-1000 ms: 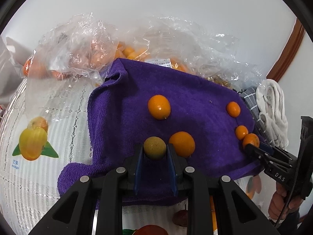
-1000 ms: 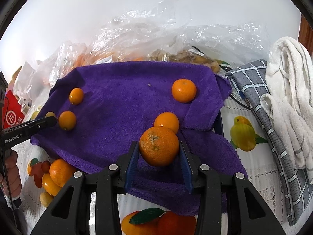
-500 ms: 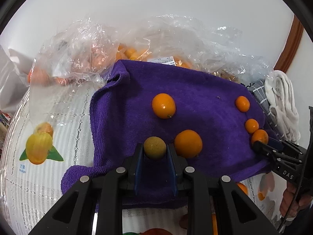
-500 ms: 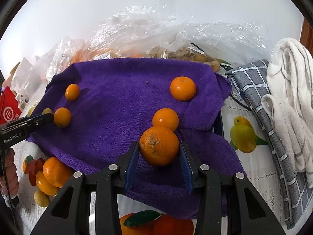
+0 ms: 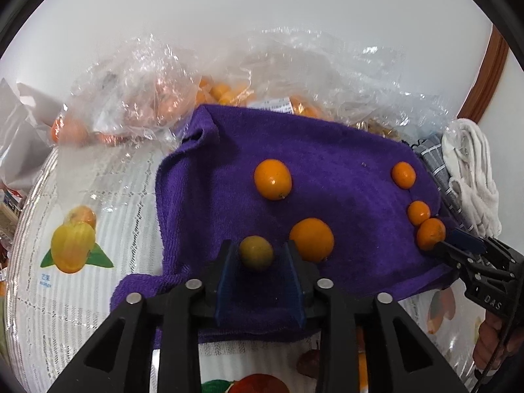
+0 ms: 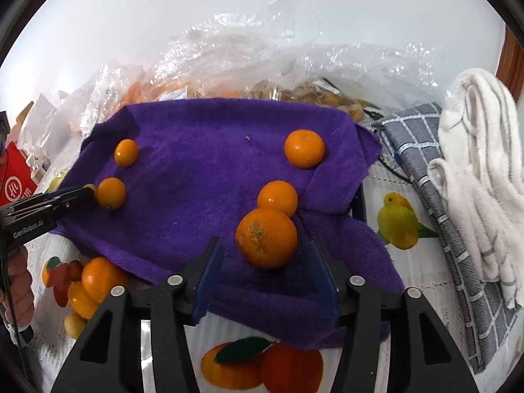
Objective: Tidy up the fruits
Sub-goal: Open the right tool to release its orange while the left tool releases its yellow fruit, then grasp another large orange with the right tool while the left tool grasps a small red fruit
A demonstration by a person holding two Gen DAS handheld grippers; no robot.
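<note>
The right gripper [image 5: 458, 250], seen from the left wrist just right of the purple towel [image 5: 327, 163], carries the letters "DAS" on its body. From the right wrist, the left gripper [image 6: 85, 192], at the towel's left edge, reads "GenRobot.AI". The red box [image 6: 14, 177] farther left bears a white mark, unreadable.

A white towel [image 6: 475, 177] lies over a grey checked cloth [image 6: 425, 163], beside crumpled plastic bags [image 6: 262, 65].
</note>
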